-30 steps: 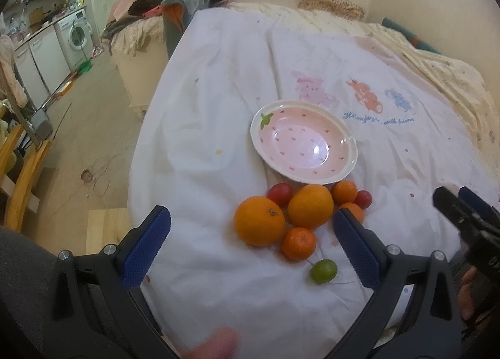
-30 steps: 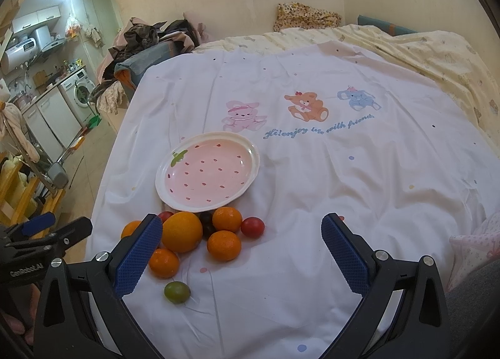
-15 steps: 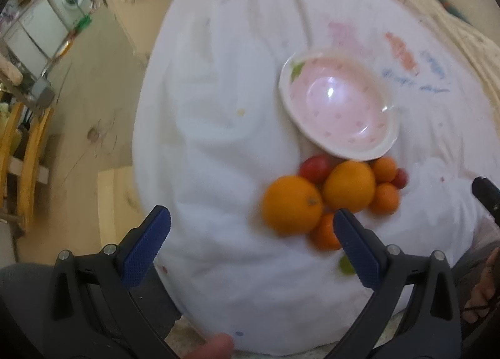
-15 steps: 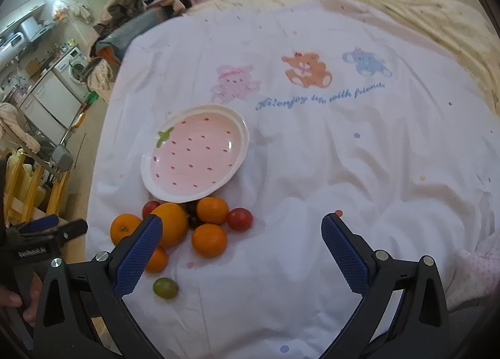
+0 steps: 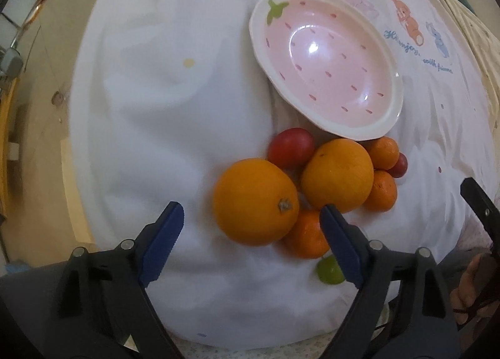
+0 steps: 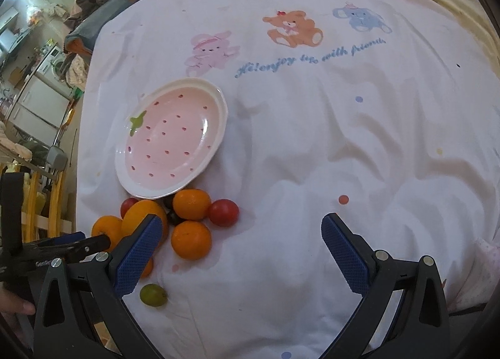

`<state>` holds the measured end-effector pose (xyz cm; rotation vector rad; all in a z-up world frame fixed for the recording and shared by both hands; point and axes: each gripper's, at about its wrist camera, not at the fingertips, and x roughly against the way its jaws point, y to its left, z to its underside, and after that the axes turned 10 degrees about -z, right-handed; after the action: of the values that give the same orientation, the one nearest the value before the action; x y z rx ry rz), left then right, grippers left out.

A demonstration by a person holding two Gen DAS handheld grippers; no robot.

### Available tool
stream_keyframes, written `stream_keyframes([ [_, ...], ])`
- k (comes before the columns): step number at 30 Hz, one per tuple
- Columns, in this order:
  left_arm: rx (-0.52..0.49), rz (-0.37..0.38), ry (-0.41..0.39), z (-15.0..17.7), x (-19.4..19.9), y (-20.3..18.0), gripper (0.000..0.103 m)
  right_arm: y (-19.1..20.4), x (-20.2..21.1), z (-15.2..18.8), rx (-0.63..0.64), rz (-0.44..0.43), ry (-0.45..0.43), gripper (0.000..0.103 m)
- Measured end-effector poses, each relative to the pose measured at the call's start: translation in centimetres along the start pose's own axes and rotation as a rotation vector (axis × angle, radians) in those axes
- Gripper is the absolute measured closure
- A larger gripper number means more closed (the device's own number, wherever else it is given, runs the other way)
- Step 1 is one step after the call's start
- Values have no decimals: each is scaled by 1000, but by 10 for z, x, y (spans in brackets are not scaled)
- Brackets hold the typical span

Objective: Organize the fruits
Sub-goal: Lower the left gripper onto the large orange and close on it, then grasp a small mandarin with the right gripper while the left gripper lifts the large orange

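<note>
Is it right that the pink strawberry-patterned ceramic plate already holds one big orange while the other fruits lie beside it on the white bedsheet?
Not quite. The pink strawberry-patterned ceramic plate holds nothing; the left wrist view shows both big oranges lying with the other fruits beside it on the white bedsheet.

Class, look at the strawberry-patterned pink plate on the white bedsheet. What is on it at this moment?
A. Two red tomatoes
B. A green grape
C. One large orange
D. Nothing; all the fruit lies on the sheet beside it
D: the pink plate is bare inside, while the large orange and the other fruit sit clustered on the sheet beside its rim.
</note>
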<state>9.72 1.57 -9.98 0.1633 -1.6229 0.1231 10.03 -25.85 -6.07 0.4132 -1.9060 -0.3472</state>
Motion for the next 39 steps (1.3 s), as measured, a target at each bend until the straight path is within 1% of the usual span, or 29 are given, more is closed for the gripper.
stream_keyframes([
  [1,-3,2,4,0,-2,1,29,-1,0,0,-1,5,0,0],
  [2,-4,2,10,0,-5,0,39,-2,-1,0,-2,9,0,0],
  [3,-2,13,24,0,-8,-1,45,-3,-1,0,-5,10,1,0],
  [4,3,21,31,1,-11,-1,45,-4,-2,0,-9,9,1,0],
  [7,0,24,13,0,-10,-1,46,-5,-2,-1,-15,9,-3,0],
  [9,7,33,7,1,-9,1,49,-5,-3,0,-11,16,-3,0],
  [13,13,55,-19,5,1,7,52,-5,-7,1,-5,25,8,0],
  [17,25,92,-86,13,26,16,52,-10,-7,2,-20,29,18,0],
  [19,40,107,-115,14,39,20,52,-13,-8,4,-42,9,41,0],
  [20,44,111,-128,15,44,22,52,-14,-10,5,-58,-16,57,0],
  [21,50,114,-141,16,48,25,52,-14,-12,6,-69,-34,72,6],
  [22,54,115,-148,16,49,24,52,-11,-15,8,-66,-44,92,17],
  [23,58,118,-153,16,51,25,52,-6,-21,9,-38,-38,123,21],
  [25,72,132,-160,16,53,29,52,5,-30,12,20,-8,153,22],
  [27,72,135,-167,17,54,30,52,18,-39,16,73,-8,179,22],
  [30,71,127,-179,18,56,31,52,31,-54,20,121,-9,217,24],
  [32,75,125,-177,19,55,31,52,39,-65,23,156,6,236,27],
  [36,91,140,-163,19,53,35,52,48,-80,21,183,22,251,29],
  [39,97,153,-167,20,54,36,52,51,-89,20,198,14,264,45],
])
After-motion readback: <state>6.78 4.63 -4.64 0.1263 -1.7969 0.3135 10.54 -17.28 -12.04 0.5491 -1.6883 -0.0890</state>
